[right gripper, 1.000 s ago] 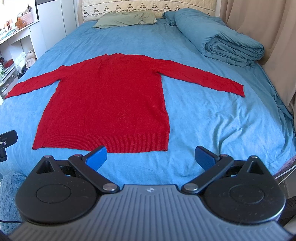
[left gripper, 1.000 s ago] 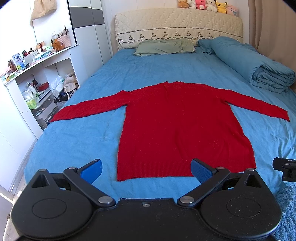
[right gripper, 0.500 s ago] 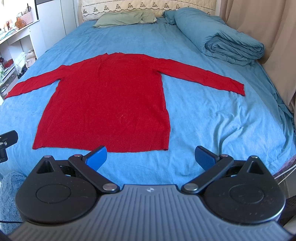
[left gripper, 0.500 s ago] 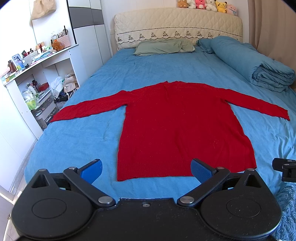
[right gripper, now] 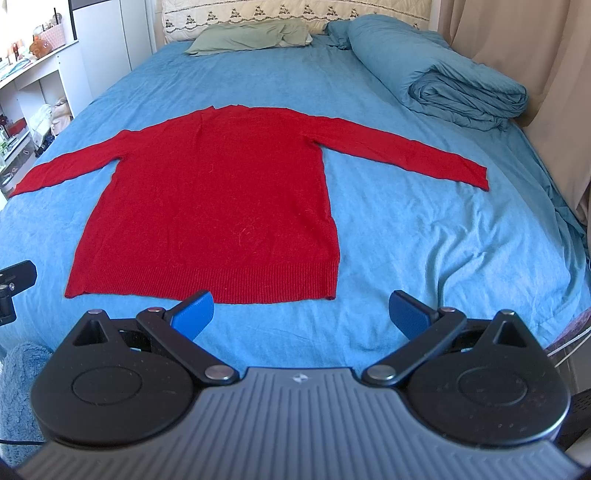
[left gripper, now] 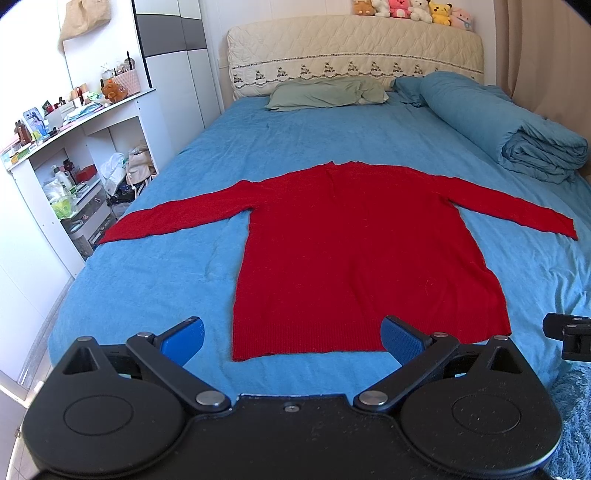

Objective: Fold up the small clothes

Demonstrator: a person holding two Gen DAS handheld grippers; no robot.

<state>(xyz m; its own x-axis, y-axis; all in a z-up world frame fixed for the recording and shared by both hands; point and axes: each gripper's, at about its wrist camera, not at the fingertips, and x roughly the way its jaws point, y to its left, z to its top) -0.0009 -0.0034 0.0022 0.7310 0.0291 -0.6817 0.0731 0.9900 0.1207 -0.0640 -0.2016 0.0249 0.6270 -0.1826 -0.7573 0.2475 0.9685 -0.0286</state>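
One red sweater [left gripper: 354, 254] lies flat on a blue bed [left gripper: 314, 136], hem nearest the cameras, both sleeves spread out to the sides. The left sleeve's cuff reaches the bed's left edge; the right cuff stops short of the right edge. No part of the sweater is folded.

The left gripper [left gripper: 291, 334] hangs just short of the hem, its two blue pads [left gripper: 183, 336] spread wide with nothing between them. One pad sits over bare sheet left of the hem, the other overlaps the hem in the view; whether it touches the knit cannot be told. The right gripper [right gripper: 301, 312] is likewise wide open and empty, one pad over the hem, one over sheet to the right. Each gripper's edge peeks into the other's view, mostly cut off.

At the head of the bed lie one green pillow [left gripper: 325, 92] and one rolled blue duvet [left gripper: 509, 129] along the right side. Six plush toys [left gripper: 410, 11] line the top of the headboard [left gripper: 354, 55]— the last partly cut by the lens edge.

Left of the bed stands a white shelf unit [left gripper: 74, 147]. Its top holds a pink basket [left gripper: 125, 79] with thin items sticking out, a small orange plush and many little bottles too small to name. Its open compartments hold bags and packages, blurred and hard to make out.
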